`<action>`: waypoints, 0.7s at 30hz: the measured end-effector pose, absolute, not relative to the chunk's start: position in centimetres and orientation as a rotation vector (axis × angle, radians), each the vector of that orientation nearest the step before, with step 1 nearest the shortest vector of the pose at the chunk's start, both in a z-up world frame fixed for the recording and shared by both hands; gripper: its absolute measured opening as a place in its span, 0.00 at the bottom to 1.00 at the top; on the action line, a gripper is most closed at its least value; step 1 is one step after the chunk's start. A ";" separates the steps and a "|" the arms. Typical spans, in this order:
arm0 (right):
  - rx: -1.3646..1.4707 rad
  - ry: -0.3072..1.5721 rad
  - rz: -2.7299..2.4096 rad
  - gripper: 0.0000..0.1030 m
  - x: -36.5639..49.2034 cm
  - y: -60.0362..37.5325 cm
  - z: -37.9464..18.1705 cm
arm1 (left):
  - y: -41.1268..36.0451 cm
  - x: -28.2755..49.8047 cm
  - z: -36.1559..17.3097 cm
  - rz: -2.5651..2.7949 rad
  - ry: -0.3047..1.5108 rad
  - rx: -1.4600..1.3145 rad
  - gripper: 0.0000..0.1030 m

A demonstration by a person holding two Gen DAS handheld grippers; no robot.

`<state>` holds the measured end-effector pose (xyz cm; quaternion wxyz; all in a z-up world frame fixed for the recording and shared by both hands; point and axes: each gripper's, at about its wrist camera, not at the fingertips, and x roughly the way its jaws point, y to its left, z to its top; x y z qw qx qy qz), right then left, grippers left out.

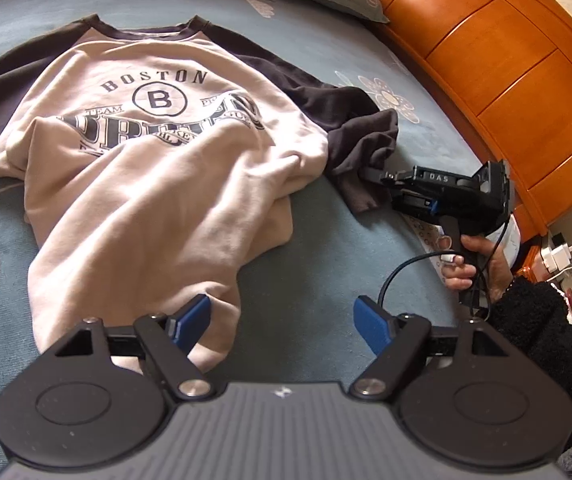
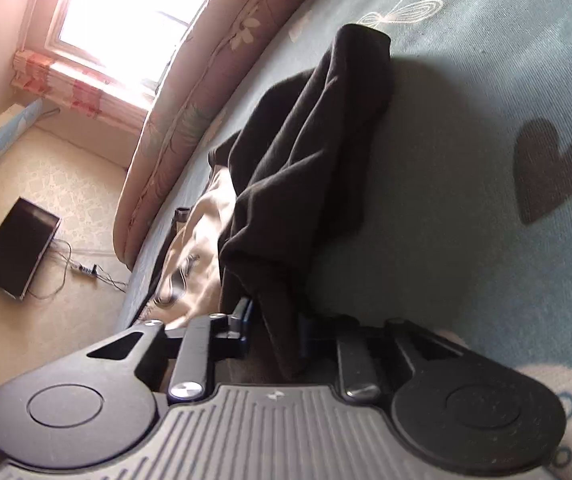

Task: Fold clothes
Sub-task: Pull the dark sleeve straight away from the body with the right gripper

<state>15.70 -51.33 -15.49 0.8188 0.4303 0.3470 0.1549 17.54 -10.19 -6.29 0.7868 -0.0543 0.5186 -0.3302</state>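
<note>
Sleeve risk: right tongs (image 2: 273, 320) are pinching the dark brown sleeve (image 2: 306, 152) of the cream Boston-print sweatshirt (image 1: 157, 152) near its edge; cloth may be slipping free.
Hem risk: left tongs (image 1: 281, 320) are hanging spread over the bunched hem, gripping nothing.

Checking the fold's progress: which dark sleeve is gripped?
The crumpled dark sleeve nearest the wooden headboard; the right gripper pinches it. The other lies untouched.

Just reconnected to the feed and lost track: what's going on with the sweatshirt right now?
A person is folding a Boston sweatshirt spread on the bed. The right tongs have clamped the end of its dark sleeve. The left tongs stand open over the lower hem, one blue pad against the beige cloth, gripping nothing. The body is bunched, and no fold is finished yet.
</note>
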 end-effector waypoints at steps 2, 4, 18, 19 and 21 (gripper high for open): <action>0.904 0.740 0.308 0.12 15.6 -51.0 -15.5 | -10.2 17.6 -6.4 -0.698 1.122 -0.109 0.76; 0.872 0.753 0.283 0.11 15.8 -50.5 -15.0 | -10.2 17.6 -6.3 -0.693 1.121 -0.102 0.76; 0.220 0.870 -0.146 0.12 16.4 -55.2 -4.5 | -10.3 17.9 -6.2 -0.691 1.110 -0.108 0.76; 0.173 0.886 -0.191 0.12 16.2 -56.6 -4.1 | -10.4 17.9 -6.2 -0.691 1.111 -0.106 0.76; 0.087 0.913 -0.278 0.12 16.0 -59.0 -3.4 | -10.5 17.9 -6.3 -0.690 1.113 -0.101 0.76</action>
